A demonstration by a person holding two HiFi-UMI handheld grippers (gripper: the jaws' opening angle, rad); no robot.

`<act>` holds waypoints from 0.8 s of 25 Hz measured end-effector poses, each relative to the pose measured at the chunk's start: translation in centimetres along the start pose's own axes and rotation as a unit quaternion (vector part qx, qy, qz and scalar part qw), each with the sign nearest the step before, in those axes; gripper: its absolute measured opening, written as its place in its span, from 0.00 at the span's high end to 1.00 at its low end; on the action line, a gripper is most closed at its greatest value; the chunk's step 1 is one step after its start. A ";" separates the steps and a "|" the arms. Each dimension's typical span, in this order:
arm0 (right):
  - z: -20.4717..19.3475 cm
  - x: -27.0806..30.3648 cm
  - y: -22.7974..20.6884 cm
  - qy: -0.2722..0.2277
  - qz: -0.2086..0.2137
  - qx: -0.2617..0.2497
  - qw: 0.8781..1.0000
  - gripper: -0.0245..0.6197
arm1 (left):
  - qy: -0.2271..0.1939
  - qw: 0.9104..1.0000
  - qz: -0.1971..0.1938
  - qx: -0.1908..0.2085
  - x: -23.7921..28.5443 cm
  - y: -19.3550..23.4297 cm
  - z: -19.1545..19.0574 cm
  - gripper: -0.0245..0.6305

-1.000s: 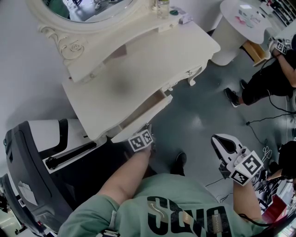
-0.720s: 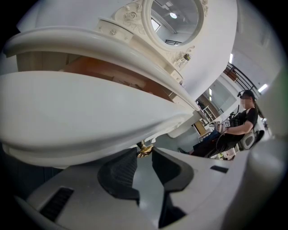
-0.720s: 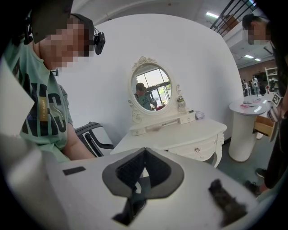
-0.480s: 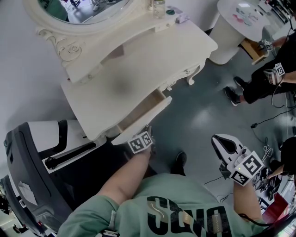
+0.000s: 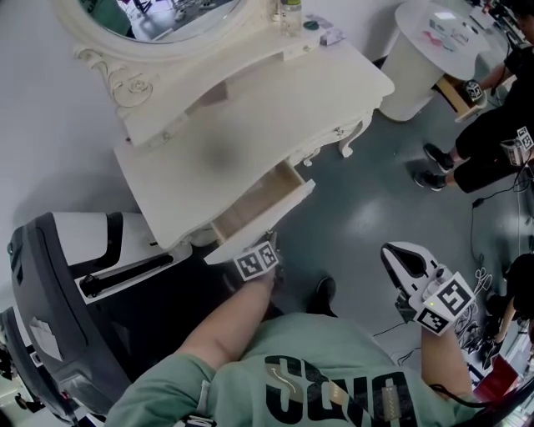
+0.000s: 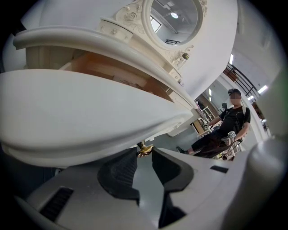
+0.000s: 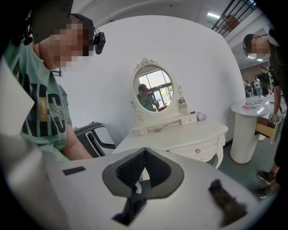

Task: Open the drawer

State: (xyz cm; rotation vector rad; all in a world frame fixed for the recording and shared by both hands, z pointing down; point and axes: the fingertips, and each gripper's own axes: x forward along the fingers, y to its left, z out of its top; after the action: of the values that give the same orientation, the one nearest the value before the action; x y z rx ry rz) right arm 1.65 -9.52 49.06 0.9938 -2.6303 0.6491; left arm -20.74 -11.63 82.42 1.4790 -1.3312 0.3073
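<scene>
The cream dressing table (image 5: pixel 250 108) has its left drawer (image 5: pixel 260 203) pulled partly out, the inside showing. My left gripper (image 5: pixel 267 238) is at the drawer's front, shut on the small brass knob (image 6: pixel 145 149), which sits pinched between the dark fingertips (image 6: pixel 128 157) under the curved drawer front (image 6: pixel 85 121). The right gripper (image 5: pixel 395 253) hangs apart at the lower right over the floor. In the right gripper view its jaws (image 7: pixel 144 152) meet with nothing between them. A second drawer with its own knob (image 7: pixel 197 151) stays closed.
A black and white chair (image 5: pixel 75 275) stands close to the table's left side. An oval mirror (image 5: pixel 158 17) and a bottle (image 5: pixel 292 12) are at the table's back. A round white side table (image 5: pixel 442 42) and a person (image 5: pixel 492 142) are at the right.
The drawer has slid further out of the table, towards me, with the left gripper on its knob. The right gripper has stayed put. The person at the right has shifted.
</scene>
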 end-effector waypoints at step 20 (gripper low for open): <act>-0.4 -0.6 0.1 0.002 0.016 -0.013 1.000 0.95 | 0.002 1.000 -0.007 -0.004 -0.7 -1.0 -2.5 0.79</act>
State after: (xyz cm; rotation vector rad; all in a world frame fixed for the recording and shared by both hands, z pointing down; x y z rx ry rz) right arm 2.07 -8.87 49.12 0.9436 -2.6504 0.6210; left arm -19.10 -9.39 82.35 1.4794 -1.3168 0.2943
